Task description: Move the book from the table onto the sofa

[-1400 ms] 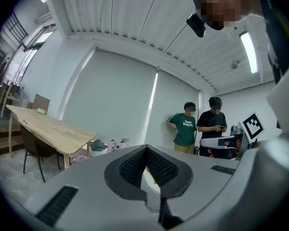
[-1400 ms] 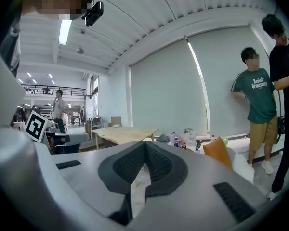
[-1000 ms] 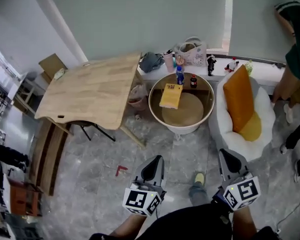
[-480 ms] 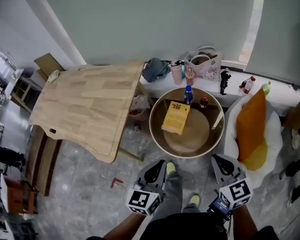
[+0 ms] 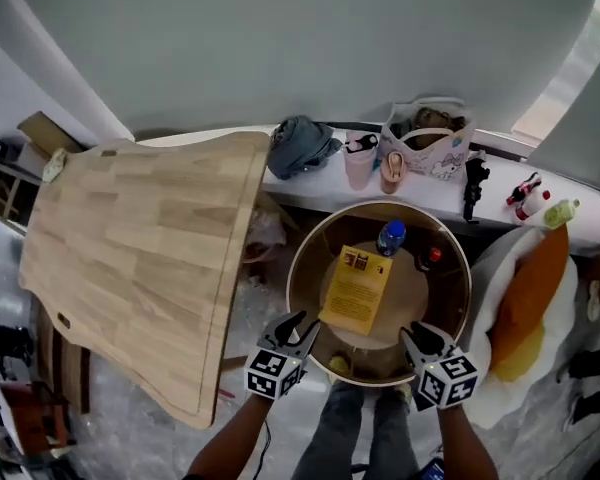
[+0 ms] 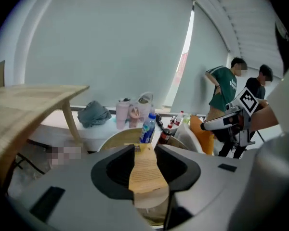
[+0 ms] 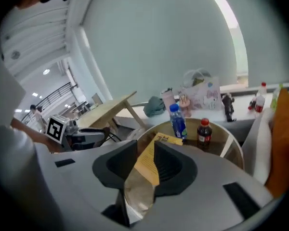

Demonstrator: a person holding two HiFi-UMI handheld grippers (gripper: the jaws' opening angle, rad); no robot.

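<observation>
**Grippers, two.** Left gripper (image 5: 298, 328): jaws spread, having just been opened wide. Nothing is pinched, and the book (image 5: 357, 288) is only seen through the gap, beyond the pads. Right gripper (image 5: 421, 336): jaws likewise spread and just opened, with the same book seen through the gap, unpressed. Both are held at the near rim of the table (image 5: 302, 258).

**Book, one.** Yellow, laid flat near the middle of the round table.

**Bottles on the table, two.** One blue-capped bottle (image 5: 390, 237) and one red-capped bottle (image 5: 431, 258) are stood just behind the book.

**Sofa (image 5: 495, 268), one.** White, set right of the table. Much of it is covered by one orange cushion (image 5: 536, 293).

**Wooden top (image 5: 140, 248), one.** Set left of the table.

**Ledge (image 5: 320, 183) items.** One grey cloth (image 5: 300, 145), one pink cup (image 5: 360, 160), one printed bag (image 5: 432, 150), one dark figure (image 5: 472, 183) and two small bottles (image 5: 527, 188). Their labels cannot be read.

**Persons (image 6: 224, 88), two.** They are seen far off in the left gripper view, one partly hidden behind the right gripper.
</observation>
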